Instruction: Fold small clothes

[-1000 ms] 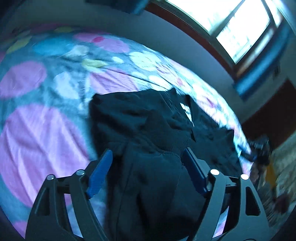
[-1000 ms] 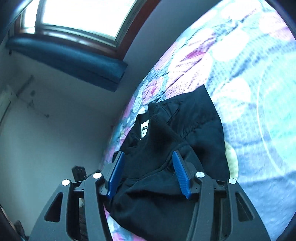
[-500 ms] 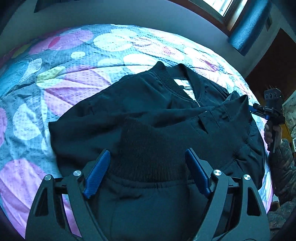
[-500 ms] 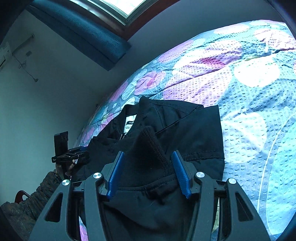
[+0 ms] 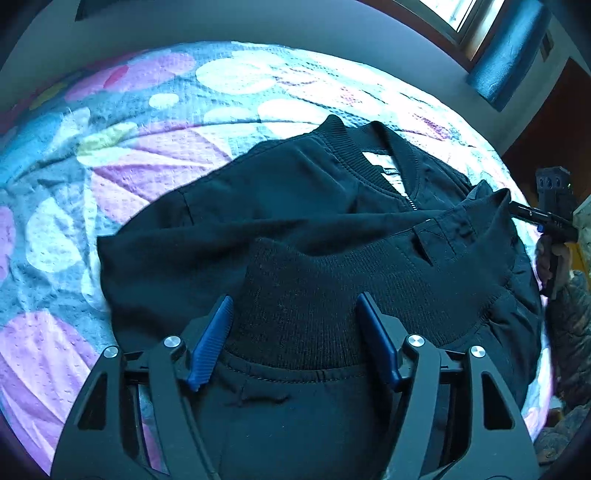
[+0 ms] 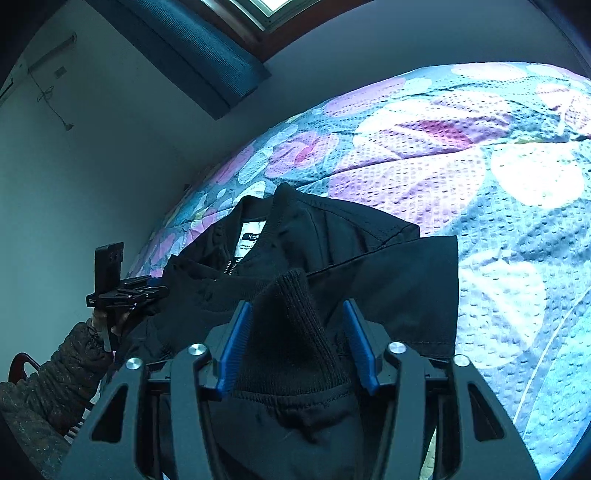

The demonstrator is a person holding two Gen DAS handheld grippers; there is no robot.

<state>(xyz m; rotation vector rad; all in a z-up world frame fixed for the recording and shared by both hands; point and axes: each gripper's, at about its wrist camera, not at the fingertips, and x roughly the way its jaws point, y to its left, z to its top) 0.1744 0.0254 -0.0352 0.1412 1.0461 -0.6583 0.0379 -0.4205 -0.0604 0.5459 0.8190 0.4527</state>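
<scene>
One black jacket (image 5: 295,206) lies on the flowered bedspread (image 5: 110,155), its ribbed hem bunched between both grippers' blue pads. The left gripper (image 5: 295,332) and right gripper (image 6: 297,341) are closing around that hem; contact is unclear. Beyond the jacket's collar stand a wall and one window (image 6: 266,7).
</scene>
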